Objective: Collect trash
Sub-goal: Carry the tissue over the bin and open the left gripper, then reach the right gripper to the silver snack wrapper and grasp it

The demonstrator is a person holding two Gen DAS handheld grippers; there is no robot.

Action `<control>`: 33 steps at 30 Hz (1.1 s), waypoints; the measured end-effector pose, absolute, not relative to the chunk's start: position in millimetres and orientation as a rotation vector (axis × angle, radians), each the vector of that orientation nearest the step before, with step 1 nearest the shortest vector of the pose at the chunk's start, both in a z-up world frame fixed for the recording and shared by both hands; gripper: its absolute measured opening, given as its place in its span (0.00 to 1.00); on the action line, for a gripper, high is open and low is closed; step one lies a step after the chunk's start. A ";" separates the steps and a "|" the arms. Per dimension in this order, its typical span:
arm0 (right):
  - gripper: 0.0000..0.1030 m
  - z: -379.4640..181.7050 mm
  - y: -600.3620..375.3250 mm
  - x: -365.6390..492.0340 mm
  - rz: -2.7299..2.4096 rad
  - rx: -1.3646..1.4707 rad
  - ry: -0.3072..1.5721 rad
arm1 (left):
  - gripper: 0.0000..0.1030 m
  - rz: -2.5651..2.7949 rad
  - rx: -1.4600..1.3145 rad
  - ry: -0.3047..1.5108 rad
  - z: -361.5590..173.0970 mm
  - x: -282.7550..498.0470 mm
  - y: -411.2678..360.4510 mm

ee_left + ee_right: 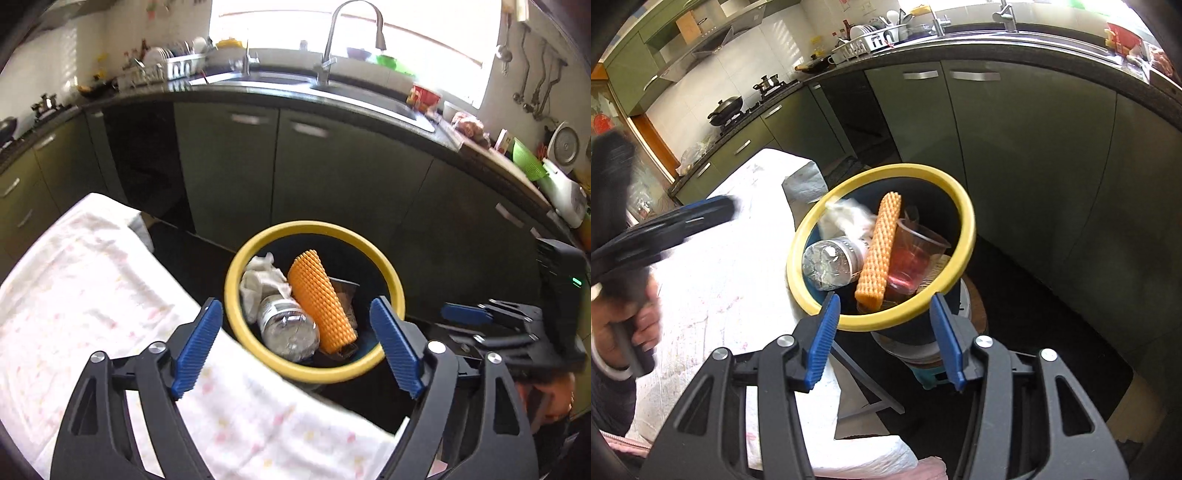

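Note:
A dark bin with a yellow rim stands past the table's edge. It holds an orange ribbed roll, a crushed clear plastic bottle, crumpled white tissue and a clear plastic cup. My left gripper is open and empty, just in front of the bin. My right gripper is open and empty, over the bin's near rim. The right gripper also shows in the left wrist view, the left one in the right wrist view.
A table with a white patterned cloth lies to the left of the bin. Green kitchen cabinets and a dark counter with a sink run behind. The bin stands on a stool.

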State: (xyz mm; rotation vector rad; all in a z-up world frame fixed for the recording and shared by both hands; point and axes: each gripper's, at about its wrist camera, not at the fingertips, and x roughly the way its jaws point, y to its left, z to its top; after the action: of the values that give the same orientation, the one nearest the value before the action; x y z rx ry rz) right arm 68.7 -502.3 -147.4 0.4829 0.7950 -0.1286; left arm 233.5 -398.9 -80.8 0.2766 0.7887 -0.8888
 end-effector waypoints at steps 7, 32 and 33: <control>0.48 -144.3 -468.8 90.0 -0.055 0.413 0.839 | 0.90 -0.788 0.224 0.693 -51.3 168.7 -285.4; 0.48 -97.7 -108.8 230.2 0.763 -0.060 0.978 | 0.93 -0.297 0.016 0.666 -43.7 86.0 1.4; 0.48 -99.3 -97.7 234.5 0.762 -0.064 0.980 | 0.93 -0.295 0.010 0.667 -45.1 85.8 3.7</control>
State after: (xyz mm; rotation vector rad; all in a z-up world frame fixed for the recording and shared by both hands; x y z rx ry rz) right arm 234.5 -97.7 -99.3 -0.0639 0.9799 0.7619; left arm 85.8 3.7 -45.1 0.0099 0.6672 -0.2950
